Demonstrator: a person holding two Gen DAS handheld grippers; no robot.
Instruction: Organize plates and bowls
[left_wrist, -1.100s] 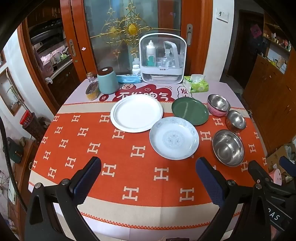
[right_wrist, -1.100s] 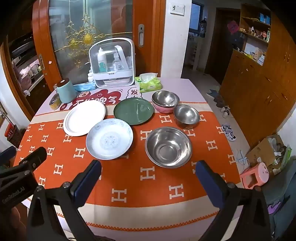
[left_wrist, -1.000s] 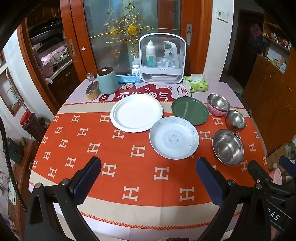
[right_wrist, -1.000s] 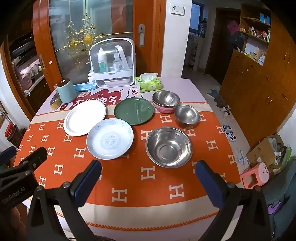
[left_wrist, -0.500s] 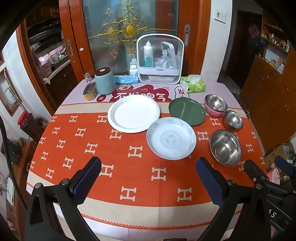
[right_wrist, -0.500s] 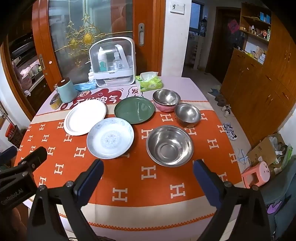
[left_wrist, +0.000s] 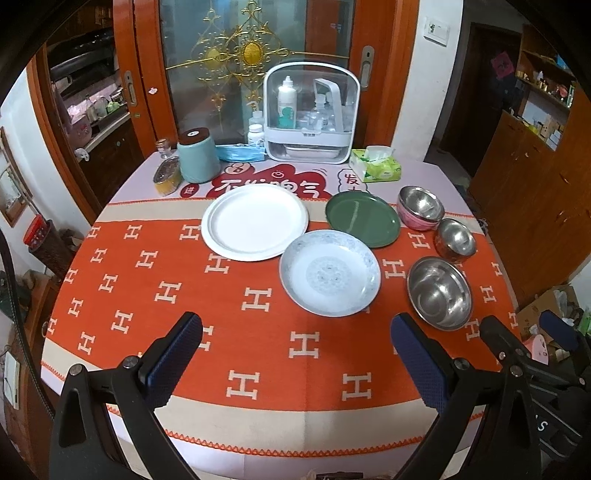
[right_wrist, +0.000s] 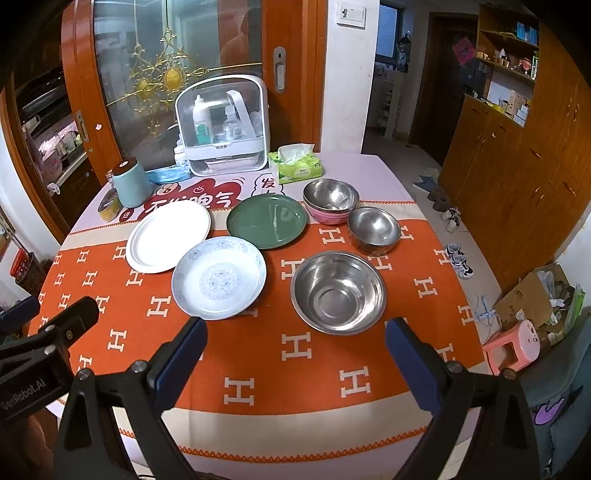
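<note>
Directly ahead of the right gripper (right_wrist: 293, 345), jaws wide and empty, sits the large steel bowl (right_wrist: 338, 291) on the desk (right_wrist: 295, 373); the patterned plate (right_wrist: 219, 277) lies ahead-left. Likewise wide and empty, the left gripper (left_wrist: 295, 349) faces that plate.

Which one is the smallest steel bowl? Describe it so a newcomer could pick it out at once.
Start at the green plate near the far middle of the orange tablecloth. Go right past the steel bowl nested in a pink bowl; the smallest steel bowl sits just nearer. It stands alone, deeper and narrower than the wide steel bowl in front.
</note>
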